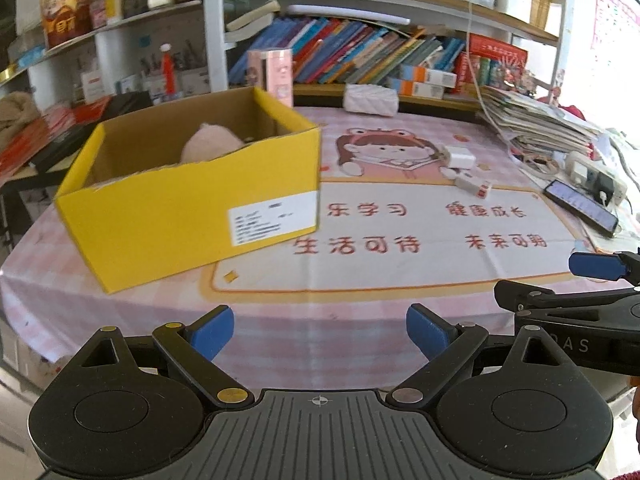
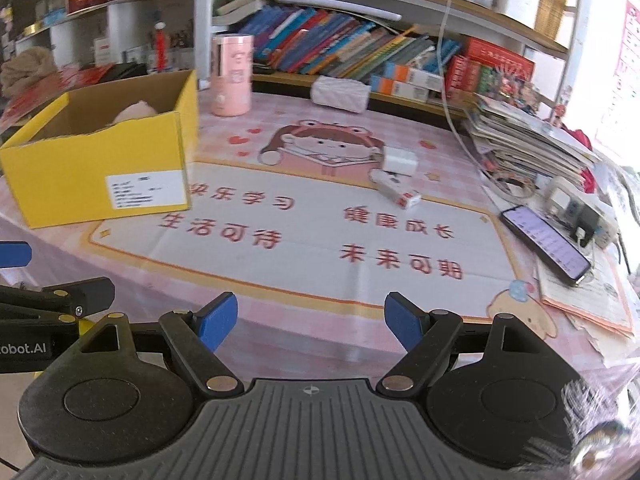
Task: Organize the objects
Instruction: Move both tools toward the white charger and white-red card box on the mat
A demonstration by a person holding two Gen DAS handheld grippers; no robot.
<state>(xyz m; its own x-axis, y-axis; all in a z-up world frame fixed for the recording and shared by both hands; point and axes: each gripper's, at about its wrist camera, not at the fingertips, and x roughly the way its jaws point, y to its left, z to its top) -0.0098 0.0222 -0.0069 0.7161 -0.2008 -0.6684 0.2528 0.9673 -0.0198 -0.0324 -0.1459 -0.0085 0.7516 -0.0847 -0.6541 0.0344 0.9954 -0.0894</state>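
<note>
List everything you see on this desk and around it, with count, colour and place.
box: one, yellow, desk left
plush: one, pink, inside box
mat: one, pink and white, covers desk
tube: one, pink, behind box
charger: one, white, mat centre
stick: one, white, beside charger
phone: one, black, screen lit, desk right
papers: one stack, right rear
pouch: one, white, desk rear
books: many, mixed colours, shelf
left tool: open, empty
right tool: open, empty

Bright daylight from the right side, washed-out glare on the white wall with pink posters, soft motion blur on the yellow cardboard box, strong fisheye bending at the edges, faint shadows
</note>
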